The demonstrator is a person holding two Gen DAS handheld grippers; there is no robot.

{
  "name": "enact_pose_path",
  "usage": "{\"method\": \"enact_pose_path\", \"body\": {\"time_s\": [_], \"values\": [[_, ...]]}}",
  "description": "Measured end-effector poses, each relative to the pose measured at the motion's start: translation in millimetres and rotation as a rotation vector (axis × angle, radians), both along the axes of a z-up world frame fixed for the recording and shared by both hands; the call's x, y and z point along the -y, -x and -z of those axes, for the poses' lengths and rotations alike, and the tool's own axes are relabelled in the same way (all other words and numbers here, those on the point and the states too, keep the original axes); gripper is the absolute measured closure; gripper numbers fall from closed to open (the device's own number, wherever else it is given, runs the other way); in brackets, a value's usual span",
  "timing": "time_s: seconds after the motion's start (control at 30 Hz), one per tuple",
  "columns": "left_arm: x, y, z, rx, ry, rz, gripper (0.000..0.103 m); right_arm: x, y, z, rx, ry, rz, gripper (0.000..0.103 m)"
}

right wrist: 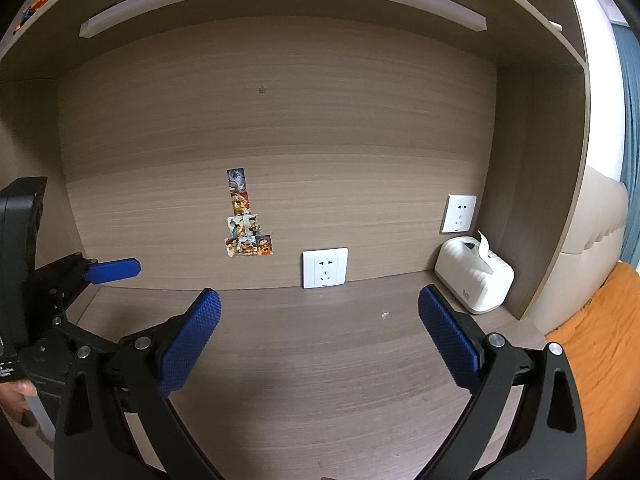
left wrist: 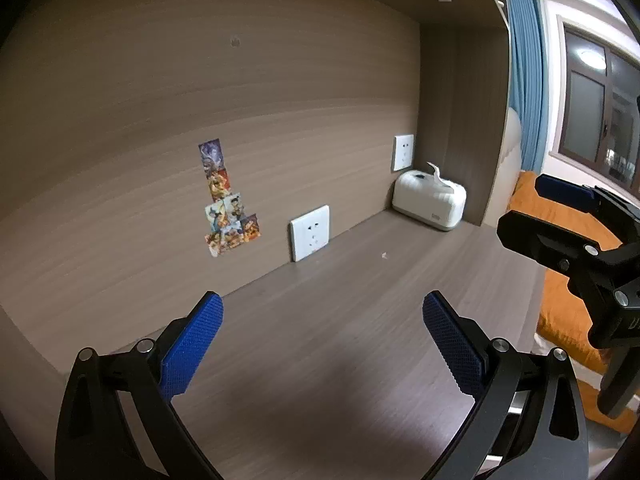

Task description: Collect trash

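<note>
**Both grippers spread and empty; lone scrap ahead and to the right**

Left gripper (left wrist: 322, 344): blue pads wide apart, nothing between them, hovering above the desk (left wrist: 320, 380). Right gripper (right wrist: 320, 340): likewise splayed, likewise empty, held over the same surface at about the same height. Each visible in the other's view: the right one at the far right edge of the left view, the left one at the far left edge of the right view, so side by side and aimed at the back panel.

Outward from the fingertips: bare wood-grain desktop, then a single tiny pale scrap (right wrist: 385, 314) lying flat on the desk, well short of the wall. Seen again in the left view as a small fleck (left wrist: 385, 256). Too small to make out a long axis or the material; probably paper or tissue.

The deciding relation: from the right gripper, just ahead and slightly right of centre, near the right fingertip's line. From the left gripper, farther forward and off to the right. Right gripper judged the nearer, so likely the one to reach, with a short advance and a drop to the surface.

Beyond the scrap: a white wall socket (right wrist: 324, 267) at the desk's back edge, a tissue box (right wrist: 474, 280) in the right corner, stickers (right wrist: 244, 216) on the panel. No bin or bag in either view.
</note>
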State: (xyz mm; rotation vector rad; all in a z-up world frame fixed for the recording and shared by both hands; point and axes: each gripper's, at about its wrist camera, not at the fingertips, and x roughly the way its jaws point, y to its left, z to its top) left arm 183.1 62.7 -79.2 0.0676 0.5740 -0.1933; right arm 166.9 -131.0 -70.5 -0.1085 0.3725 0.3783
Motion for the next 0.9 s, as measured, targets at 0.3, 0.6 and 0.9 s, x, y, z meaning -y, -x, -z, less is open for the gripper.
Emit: {"method": "enact_pose_path", "body": {"time_s": [0.3, 0.6, 0.9], "values": [[-1, -4, 1, 0.009, -0.007, -0.004, 0.005, 1, -2, -1, -0.002, 0.000, 0.012, 0.005], [-3, -6, 3, 0.011, 0.007, -0.007, 0.005, 0, -4, -1, -0.006, 0.001, 0.011, 0.005], [-4, -11, 6, -0.011, 0.003, 0.006, 0.005, -2, -5, -1, -0.006, 0.007, 0.015, 0.005]]}}
